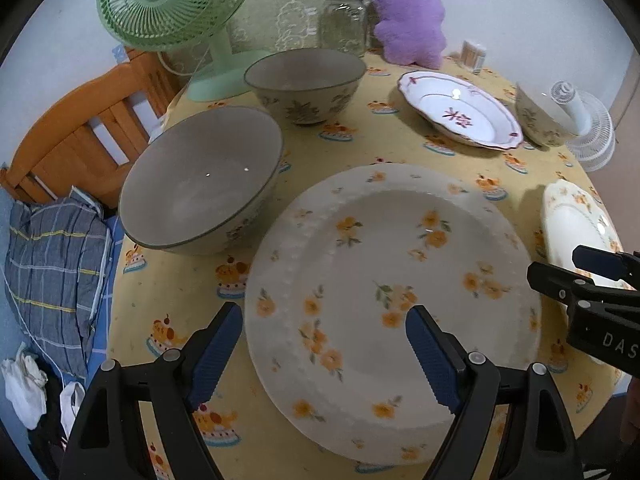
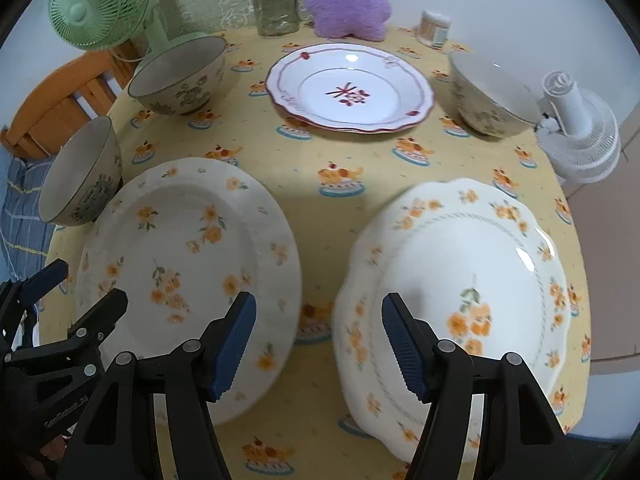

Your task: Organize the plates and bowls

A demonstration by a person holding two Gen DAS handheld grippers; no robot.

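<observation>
Both grippers' jaws stand spread and empty: left gripper [image 1: 324, 354] straddles the round floral plate's [image 1: 400, 264] seven-o'clock rim, right gripper [image 2: 319, 346] the scalloped plate's [image 2: 480, 280] eight-o'clock edge, likely to lift them for stacking.

Round table [image 2: 352, 168] under a yellow cloth with cartoon prints. At the far edge: green fan [image 1: 168, 0], empty glass jar [image 1: 343, 20] (black lid), purple plush [image 1: 410, 20], small container [image 2: 434, 28]. White fan [image 2: 580, 136] lying at right. Wooden chair [image 1: 80, 132] at left, beside plaid fabric [image 1: 52, 260].
</observation>
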